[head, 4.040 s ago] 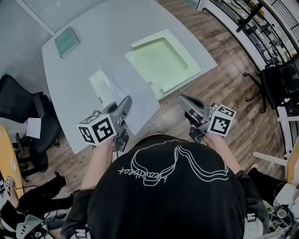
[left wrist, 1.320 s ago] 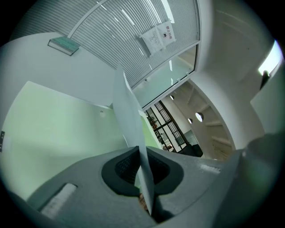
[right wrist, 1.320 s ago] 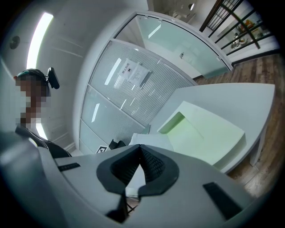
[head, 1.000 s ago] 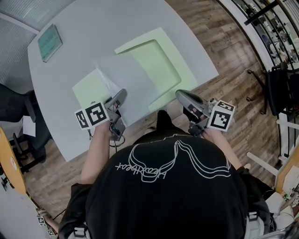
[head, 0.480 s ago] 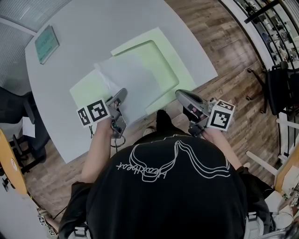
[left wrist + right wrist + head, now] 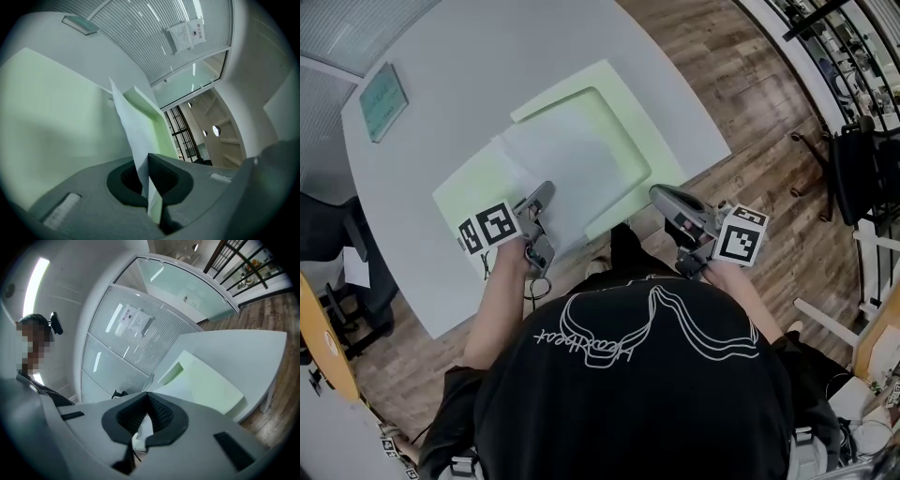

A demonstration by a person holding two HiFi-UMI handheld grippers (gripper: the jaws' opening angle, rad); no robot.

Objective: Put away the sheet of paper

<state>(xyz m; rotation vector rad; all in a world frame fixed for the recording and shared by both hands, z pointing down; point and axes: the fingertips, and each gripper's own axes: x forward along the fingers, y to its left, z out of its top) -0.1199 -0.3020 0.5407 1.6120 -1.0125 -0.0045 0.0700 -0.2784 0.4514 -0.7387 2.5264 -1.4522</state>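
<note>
White sheet of paper (image 6: 572, 164) slants over pale green tray (image 6: 661, 131); near edge pinched in left claw (image 6: 544, 190).

On the person's black shirt (image 6: 675, 412) I see one white cursive word, upside down to me, which seems to read "Heartbeat". The printed notice (image 6: 187, 33) on the ribbed wall is too small to read. The cubes on the left gripper (image 6: 544, 190) and right gripper (image 6: 658, 193) bear only square markers, no letters

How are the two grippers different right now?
The left gripper pinches the sheet of paper; the right gripper pinches nothing. The left gripper reaches over the green tray on the table; the right gripper sits by the table's edge. Both are grey and shut.
</note>
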